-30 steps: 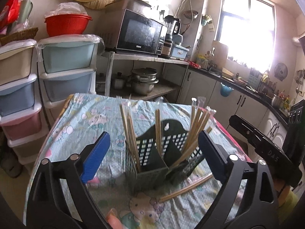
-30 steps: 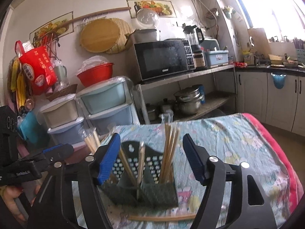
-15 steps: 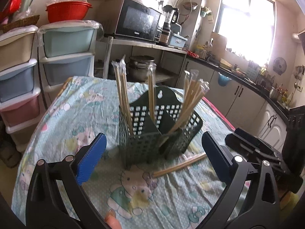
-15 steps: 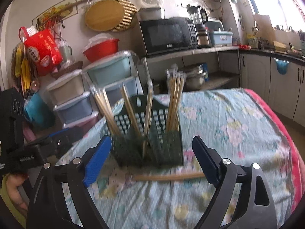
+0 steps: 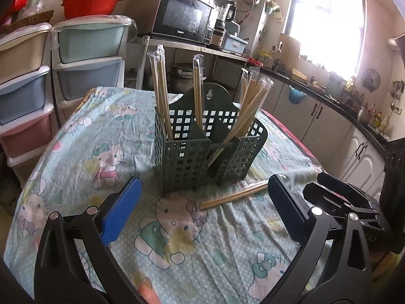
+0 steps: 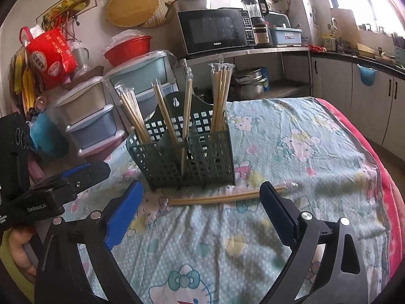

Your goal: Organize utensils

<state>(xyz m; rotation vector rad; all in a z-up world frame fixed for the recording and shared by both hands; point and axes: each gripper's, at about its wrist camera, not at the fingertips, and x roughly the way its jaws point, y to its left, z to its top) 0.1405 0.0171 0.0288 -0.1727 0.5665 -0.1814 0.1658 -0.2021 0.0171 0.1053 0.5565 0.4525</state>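
Left wrist view: the left gripper hangs above a table draped in a cartoon-cat tablecloth, its blue-padded fingers spread wide and holding nothing. Ahead stands a dark green slotted utensil caddy, already stocked: from left to right, wrapped chopsticks stand near upright in the left compartment, one wrapped pair rises at the middle, and a bundle leans out of the right compartment. One loose pair of chopsticks lies flat on the cloth just in front of the caddy's right side, beyond the fingertips and nearer the right finger than the left. The right gripper, seen from its own camera, is likewise splayed and empty, with the same loose pair lying crosswise ahead of the gap between its fingers, its wrapped end close to the right finger. By the look of it, sorting is nearly done; that last pair appears to be what remains to be lifted and slotted in.
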